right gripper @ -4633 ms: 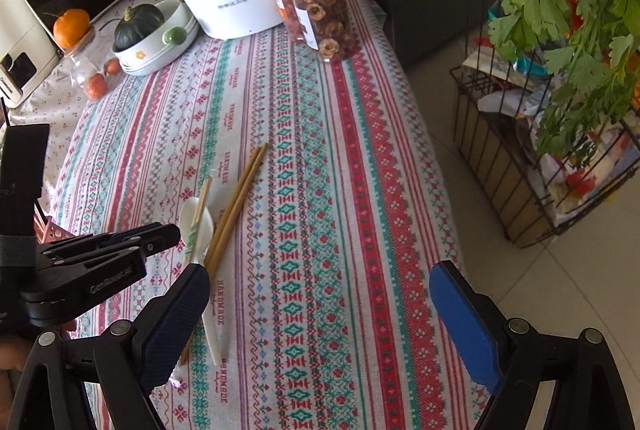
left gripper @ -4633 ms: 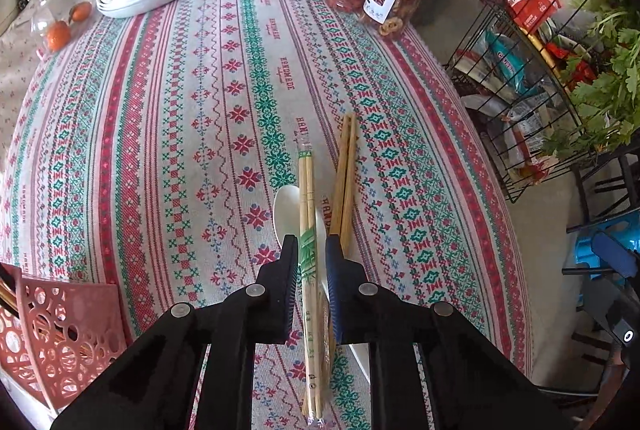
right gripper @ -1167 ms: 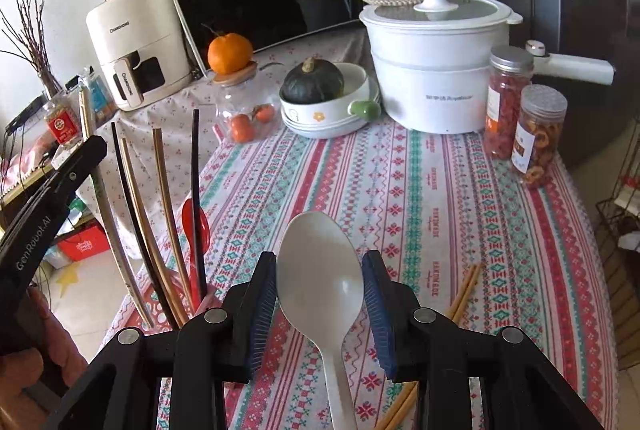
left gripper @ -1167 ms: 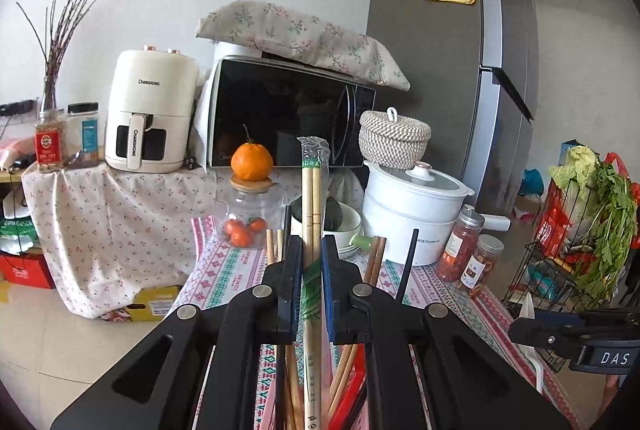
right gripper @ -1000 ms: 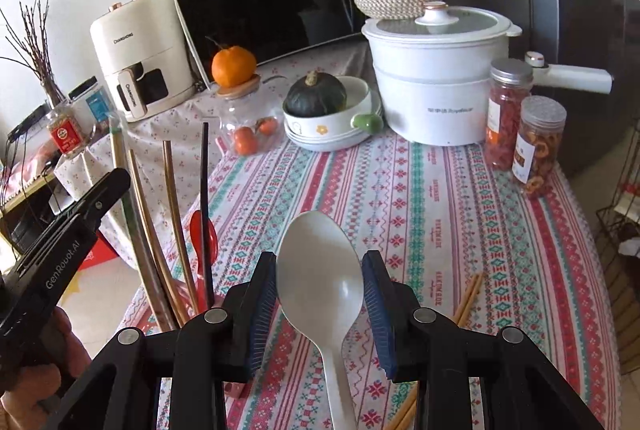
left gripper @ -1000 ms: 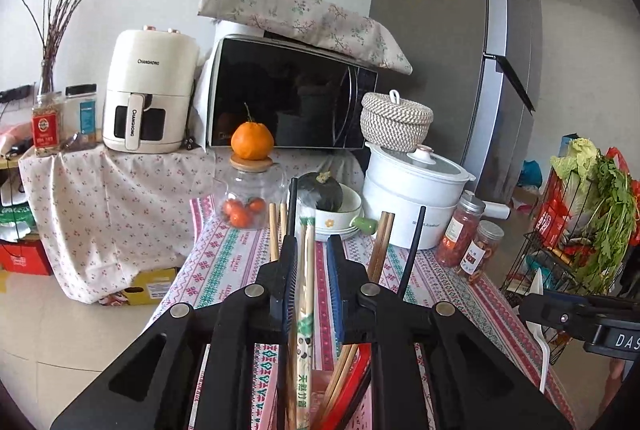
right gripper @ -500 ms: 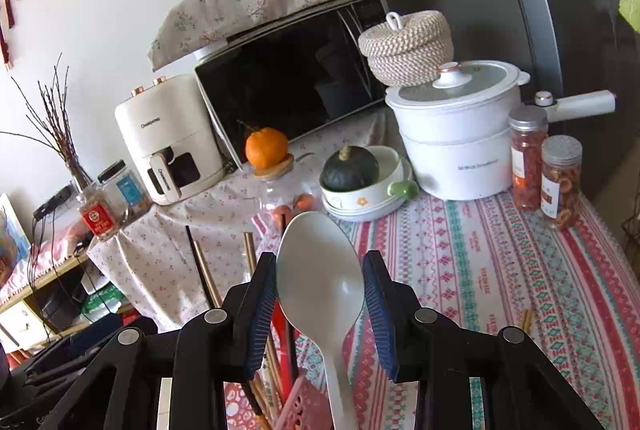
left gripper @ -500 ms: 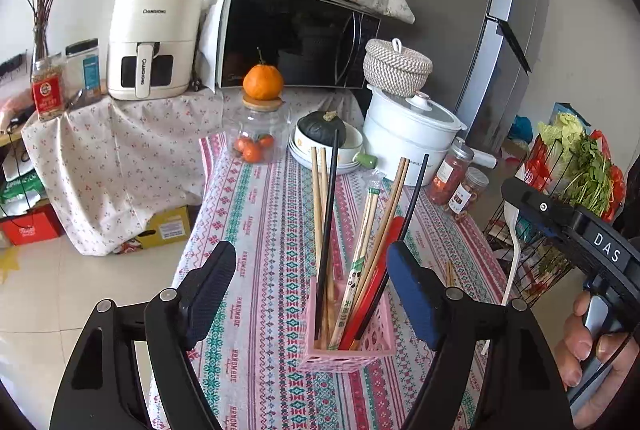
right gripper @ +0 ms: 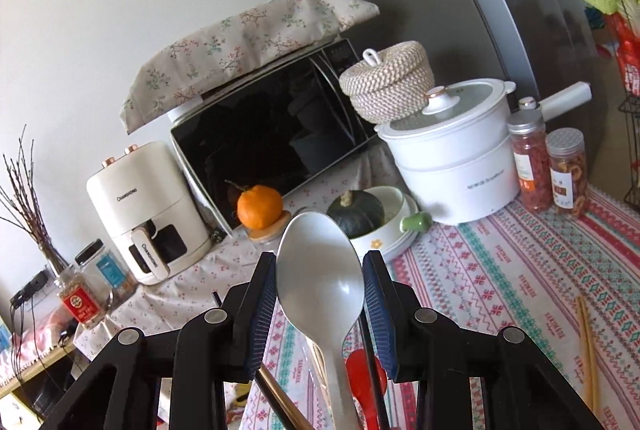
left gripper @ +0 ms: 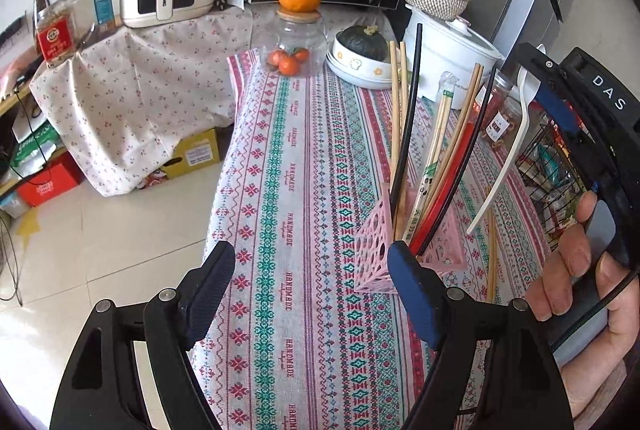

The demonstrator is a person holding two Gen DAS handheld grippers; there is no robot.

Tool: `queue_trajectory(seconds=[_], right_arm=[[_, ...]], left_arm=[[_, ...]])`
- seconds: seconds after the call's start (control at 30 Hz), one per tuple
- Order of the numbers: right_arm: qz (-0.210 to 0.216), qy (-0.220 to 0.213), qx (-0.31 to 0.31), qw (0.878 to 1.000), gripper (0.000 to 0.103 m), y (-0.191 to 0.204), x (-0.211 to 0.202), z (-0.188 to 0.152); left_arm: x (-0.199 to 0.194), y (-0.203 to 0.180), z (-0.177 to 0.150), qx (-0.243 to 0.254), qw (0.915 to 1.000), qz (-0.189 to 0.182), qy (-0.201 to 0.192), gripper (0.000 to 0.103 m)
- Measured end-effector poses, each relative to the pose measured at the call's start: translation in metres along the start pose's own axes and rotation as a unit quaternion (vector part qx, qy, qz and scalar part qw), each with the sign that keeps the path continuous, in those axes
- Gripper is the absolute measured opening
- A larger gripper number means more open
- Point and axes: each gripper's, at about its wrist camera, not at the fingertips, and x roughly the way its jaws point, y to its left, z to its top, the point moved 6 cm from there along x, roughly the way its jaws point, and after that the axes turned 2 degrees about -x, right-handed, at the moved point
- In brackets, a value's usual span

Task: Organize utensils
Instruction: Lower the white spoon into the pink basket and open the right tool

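A pink lattice utensil holder (left gripper: 372, 250) stands on the patterned tablecloth (left gripper: 296, 157). It holds several chopsticks, among them a wrapped bamboo pair (left gripper: 434, 149), a black pair (left gripper: 408, 117) and a red utensil. My left gripper (left gripper: 308, 282) is open and empty, just in front of the holder. My right gripper (right gripper: 320, 294) is shut on a white spoon (right gripper: 320, 282), held upright with its handle tip just above the holder's right side; the spoon also shows in the left wrist view (left gripper: 508, 149). A loose wooden chopstick pair (right gripper: 586, 346) lies on the cloth to the right.
At the table's far end stand a white electric pot (right gripper: 452, 165), two snack jars (right gripper: 568, 173), a bowl with a green squash (right gripper: 360, 213) and a glass jar topped by an orange (left gripper: 298, 33). A wire rack (left gripper: 552, 165) stands right of the table.
My left gripper has let go of the wrapped chopsticks into the holder, opened wide and pulled back. My right gripper has carried the spoon over to the holder.
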Motion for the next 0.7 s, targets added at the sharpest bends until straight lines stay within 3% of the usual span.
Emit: queue_trajectory(seconds=[0.2, 0.47, 0.6, 0.7], right_arm=[[-0.048, -0.034, -0.009, 0.998, 0.04, 0.003, 0.012, -0.011], [-0.065, -0.014, -0.025, 0.997, 0.041, 0.001, 0.019, -0.03], [-0.052, -0.014, -0.036, 0.998, 0.056, 0.006, 0.012, -0.029], [-0.043, -0.009, -0.041, 0.998, 0.059, 0.005, 0.006, -0.024]], left_arm=[[0.005, 0.013, 0.0, 0.019, 0.9992, 0.033, 0.005, 0.081], [0.007, 0.029, 0.004, -0.001, 0.999, 0.043, 0.004, 0.081], [0.006, 0.027, 0.005, -0.002, 0.9991, 0.042, 0.001, 0.081], [0.004, 0.023, 0.005, 0.003, 0.9991, 0.042, -0.003, 0.081]])
